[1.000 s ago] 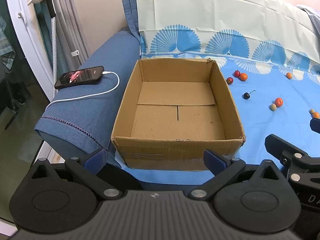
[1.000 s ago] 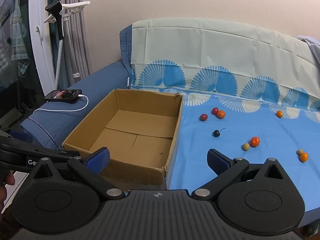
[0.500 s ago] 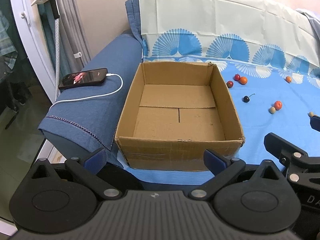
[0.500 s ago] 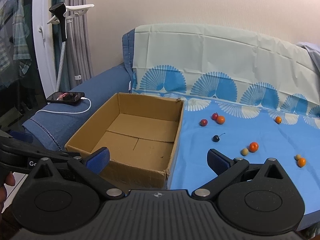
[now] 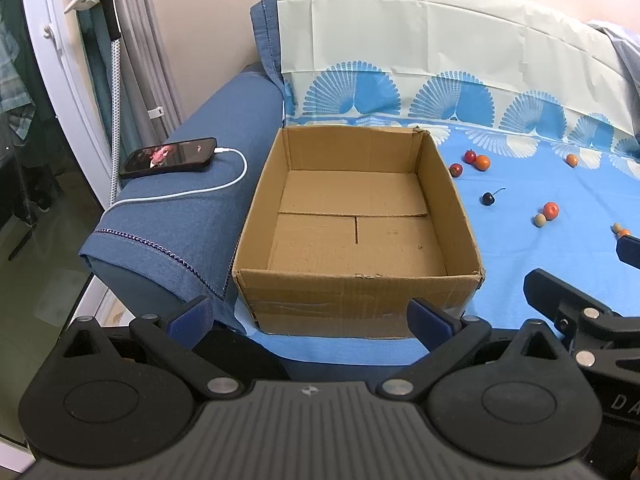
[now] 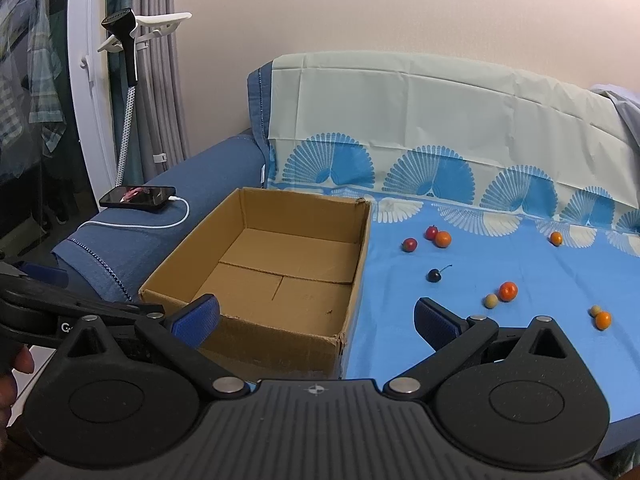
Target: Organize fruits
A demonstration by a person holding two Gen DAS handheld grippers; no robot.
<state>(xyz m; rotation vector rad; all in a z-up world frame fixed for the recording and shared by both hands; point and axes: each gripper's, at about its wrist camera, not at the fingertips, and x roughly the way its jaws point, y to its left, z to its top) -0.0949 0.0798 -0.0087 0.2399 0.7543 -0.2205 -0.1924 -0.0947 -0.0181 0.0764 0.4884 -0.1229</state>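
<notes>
You see a plain brown cardboard box [image 5: 356, 224] on a light-blue sheet [image 6: 460, 320] with blue-and-white fans; orange, red, tan fruits, 1 black cherry [image 6: 434, 275].

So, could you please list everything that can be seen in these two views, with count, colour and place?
cardboard box: one, brown, nothing inside, on the blue cloth beside the armrest
orange fruits: four, scattered on the cloth right of the box
red fruits: two, near the box's far right corner
dark cherry: one, with stem, between the red and orange fruits
beige fruits: two, each next to an orange one
phone: one, black, on the armrest, white cable plugged in
cloth: one, blue with fan pattern, over the sofa
garment steamer: one, black head, on a stand by the curtain
left gripper: open, holds nothing
right gripper: open, holds nothing
</notes>
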